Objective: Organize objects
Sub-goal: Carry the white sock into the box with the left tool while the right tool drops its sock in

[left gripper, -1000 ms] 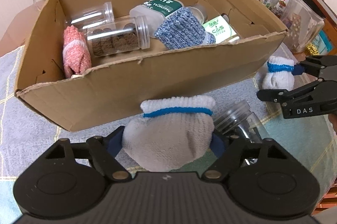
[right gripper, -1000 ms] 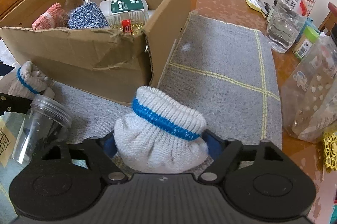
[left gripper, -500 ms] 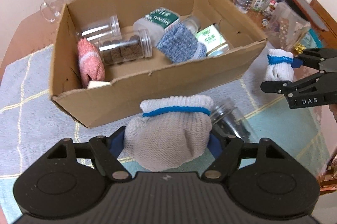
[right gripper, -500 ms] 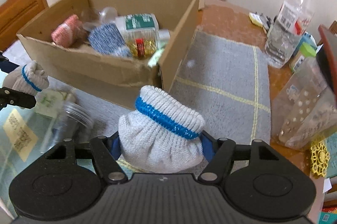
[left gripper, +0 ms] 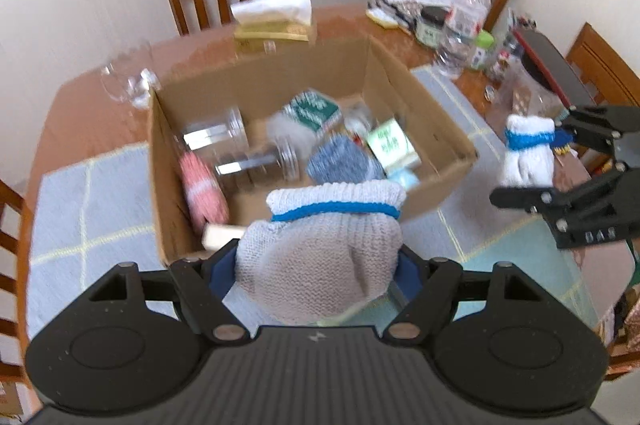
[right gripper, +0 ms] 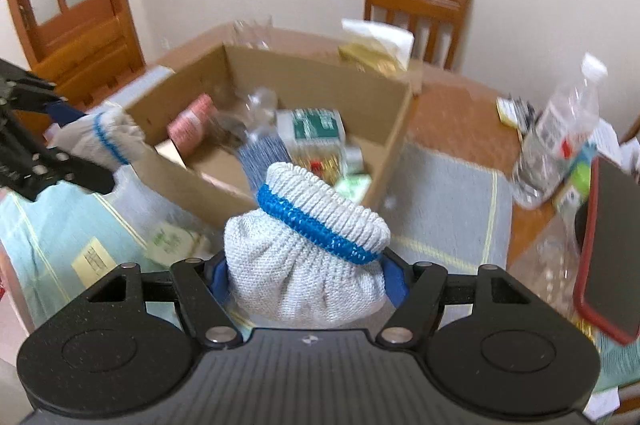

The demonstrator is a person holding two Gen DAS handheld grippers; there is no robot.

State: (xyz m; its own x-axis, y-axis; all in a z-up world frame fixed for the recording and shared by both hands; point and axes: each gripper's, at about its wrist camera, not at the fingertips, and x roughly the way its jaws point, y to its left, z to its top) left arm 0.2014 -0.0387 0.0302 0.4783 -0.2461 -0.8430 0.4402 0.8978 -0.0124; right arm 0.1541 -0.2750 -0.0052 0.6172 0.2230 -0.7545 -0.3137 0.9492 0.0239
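Cardboard box (left gripper: 416, 105) sits open on a grey mat with pale yellow lines (left gripper: 92, 185) on a wooden table (left gripper: 80, 105), and everything else is placed against it. The left gripper (left gripper: 320, 265) has its blue pads pressed into both sides of a rolled white glove with a blue band (left gripper: 320, 257), held above the box's near wall. Its jaws have just been closing on that bundle. The right gripper (right gripper: 306, 277) clamps a second white glove with a blue band (right gripper: 304, 265) the same way, near the box's front corner on the side of the water bottle (right gripper: 560, 137); its jaws too have just been closing, with the bundle between them. From the left wrist camera, this second gripper and its glove show beyond the box's right end, above the mat.

Inside the box lie a pink rolled cloth (left gripper: 202, 189) against the left wall, two clear plastic jars (left gripper: 256, 165) beside it, a blue knit roll (left gripper: 340, 161) toward the middle, a white bottle with a green label (left gripper: 312, 113) behind that, and a small green-and-white pack (left gripper: 390, 145) toward the right wall. A tissue box (left gripper: 276, 21) stands behind the far wall, and wine glasses (left gripper: 124, 85) stand off the back left corner. Both views are blurred.
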